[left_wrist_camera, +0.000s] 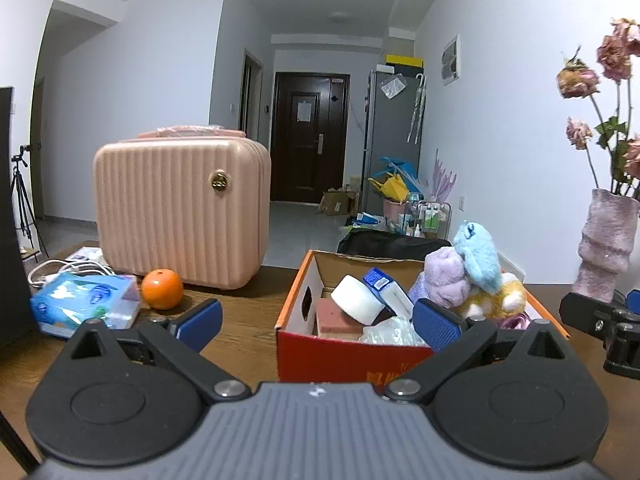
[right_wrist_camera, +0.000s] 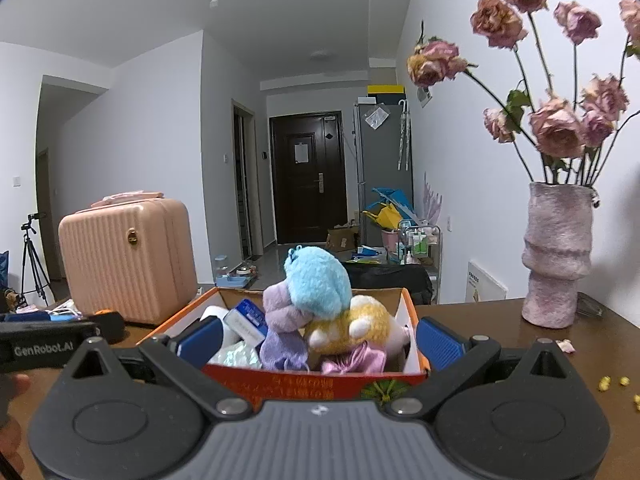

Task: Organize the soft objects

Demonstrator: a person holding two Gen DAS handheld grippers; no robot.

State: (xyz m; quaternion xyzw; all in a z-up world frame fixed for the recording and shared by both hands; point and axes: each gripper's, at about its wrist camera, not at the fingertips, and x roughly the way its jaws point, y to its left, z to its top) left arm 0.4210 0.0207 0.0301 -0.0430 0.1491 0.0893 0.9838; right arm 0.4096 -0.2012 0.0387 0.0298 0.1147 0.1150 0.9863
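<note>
An open cardboard box with orange-red outer walls [right_wrist_camera: 312, 380] sits low in the centre of the right wrist view and at lower centre-right of the left wrist view [left_wrist_camera: 340, 350]. Heaped at its right side are the soft things: a fluffy light-blue plush toy [right_wrist_camera: 318, 284] on top, tilted, leaning over a lilac knitted plush [right_wrist_camera: 280, 312] to its left and a yellow-and-white fuzzy plush [right_wrist_camera: 352, 326] to its right. Below them, at the box's near wall, lies a shiny pink satin bow [right_wrist_camera: 356, 360]. In the left wrist view the blue plush [left_wrist_camera: 478, 254] again tops the pile.
</note>
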